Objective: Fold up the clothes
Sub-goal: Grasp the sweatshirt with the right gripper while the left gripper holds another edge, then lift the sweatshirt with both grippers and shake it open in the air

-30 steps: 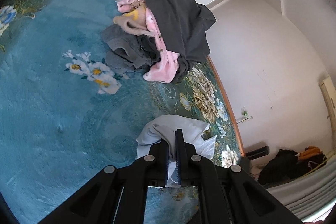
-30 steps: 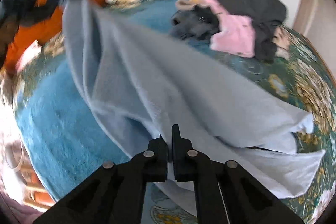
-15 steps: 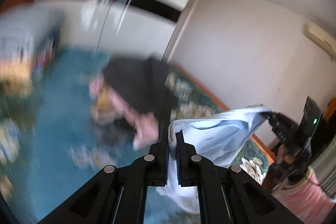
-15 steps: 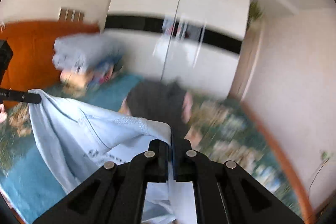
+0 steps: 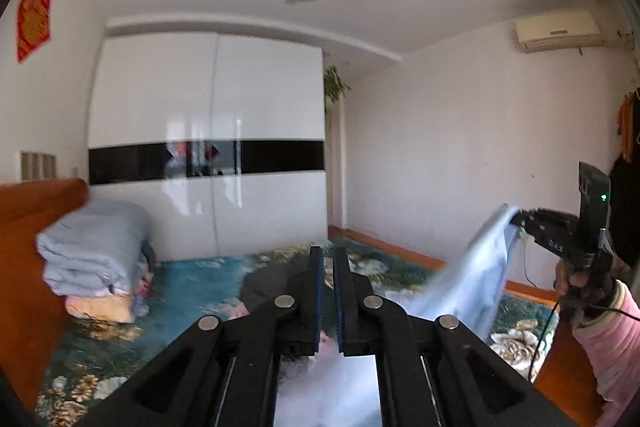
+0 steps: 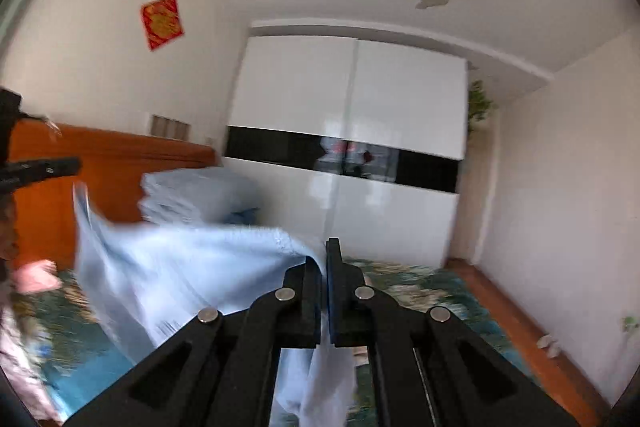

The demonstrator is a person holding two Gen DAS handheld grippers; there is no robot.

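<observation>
The right gripper (image 6: 324, 259) has its jaws pressed together on an edge of the light blue garment (image 6: 180, 267); the cloth comes out between the fingers in the lower centre of the right wrist view and spreads to the left. At the left edge of that view it rises to a thin black tip, which seems to be the left gripper.

The left gripper (image 5: 325, 267) also has its jaws almost fully together. In its own view, pale cloth (image 5: 328, 387) shows below the fingers at the bottom centre, so I judge it holds a thin edge there, though the pinch point itself is not visible. At the right of this view the other gripper (image 5: 520, 221) grips a corner of the same garment, which slopes down toward the lower centre.

So the garment hangs in the air between the two grippers, above the blue flowered bedspread (image 5: 192, 271).

The cloth looks light, soft and limp: it sags between the holds and it is blurred, so it probably swings easily. It seems not fragile and not slippery. I think the best holds are corners or hems, well apart, to keep the top edge stretched.

Farther back are a stack of folded blankets (image 5: 92, 251) and a white wardrobe (image 5: 208, 147).
</observation>
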